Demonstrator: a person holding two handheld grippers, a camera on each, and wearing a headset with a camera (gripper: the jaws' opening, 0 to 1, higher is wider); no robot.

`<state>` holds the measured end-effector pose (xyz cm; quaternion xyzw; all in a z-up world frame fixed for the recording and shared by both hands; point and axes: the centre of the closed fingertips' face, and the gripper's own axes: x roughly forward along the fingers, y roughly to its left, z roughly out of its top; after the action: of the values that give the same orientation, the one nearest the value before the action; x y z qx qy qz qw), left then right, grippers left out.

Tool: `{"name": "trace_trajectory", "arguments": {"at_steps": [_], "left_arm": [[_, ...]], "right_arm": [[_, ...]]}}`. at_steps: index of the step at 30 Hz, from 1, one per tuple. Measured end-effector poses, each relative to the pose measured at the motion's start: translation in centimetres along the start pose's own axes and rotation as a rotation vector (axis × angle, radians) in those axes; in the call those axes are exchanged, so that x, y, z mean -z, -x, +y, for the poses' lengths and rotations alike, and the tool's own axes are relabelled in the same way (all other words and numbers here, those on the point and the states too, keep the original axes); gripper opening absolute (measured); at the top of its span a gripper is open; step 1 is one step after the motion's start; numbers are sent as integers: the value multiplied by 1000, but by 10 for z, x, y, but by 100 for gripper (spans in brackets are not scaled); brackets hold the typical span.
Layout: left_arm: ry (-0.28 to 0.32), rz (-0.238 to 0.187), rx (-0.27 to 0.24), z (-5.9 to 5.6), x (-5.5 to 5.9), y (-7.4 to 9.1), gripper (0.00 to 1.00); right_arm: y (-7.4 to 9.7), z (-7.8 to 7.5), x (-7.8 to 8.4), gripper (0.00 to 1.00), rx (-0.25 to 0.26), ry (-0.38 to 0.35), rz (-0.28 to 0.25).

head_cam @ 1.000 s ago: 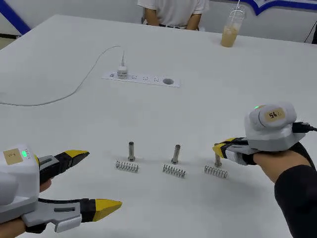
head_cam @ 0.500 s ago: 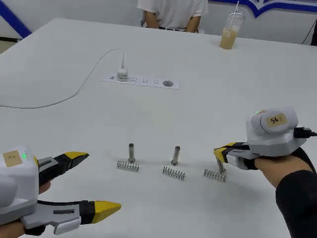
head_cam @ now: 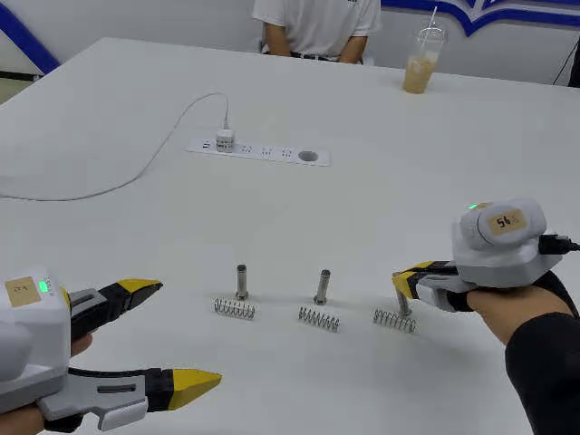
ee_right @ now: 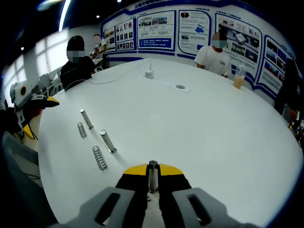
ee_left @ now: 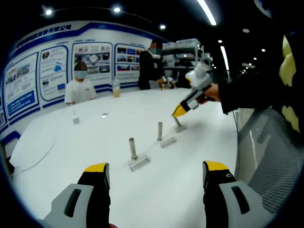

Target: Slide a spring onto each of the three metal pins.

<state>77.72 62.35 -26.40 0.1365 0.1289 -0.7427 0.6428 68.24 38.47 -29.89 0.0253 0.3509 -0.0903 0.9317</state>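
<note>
Silvery springs (head_cam: 318,319): three small coils of thin wire lie on their sides in a row across the lower middle of the head view, one just in front of each pin. None is on a pin yet.
Handling: we judge them very light, springy and apt to roll or flick away. We would pinch one gently across the coils near one end, leaving the bore free.
Metal pins (head_cam: 322,285): three short posts stand upright. They look stiff, and we think they would tip easily.
Right pin (ee_right: 152,178): it stands between the jaws at lower centre of the right gripper view.
Right hand-held gripper (head_cam: 405,275): closed on the right pin, at the right of the head view.
Left hand-held gripper (head_cam: 184,331): jaws wide apart and holding nothing, at lower left, well apart from the row.
Worktop (head_cam: 381,199): white and smooth, so we expect a nudged spring to skid.
</note>
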Motion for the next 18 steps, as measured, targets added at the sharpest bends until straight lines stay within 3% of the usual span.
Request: {"name": "trace_trajectory", "arguments": {"at_steps": [18], "left_arm": [[-12, -5, 6, -2, -5, -1, 81]], "right_arm": [[13, 4, 0, 8, 7, -7, -25]]}}
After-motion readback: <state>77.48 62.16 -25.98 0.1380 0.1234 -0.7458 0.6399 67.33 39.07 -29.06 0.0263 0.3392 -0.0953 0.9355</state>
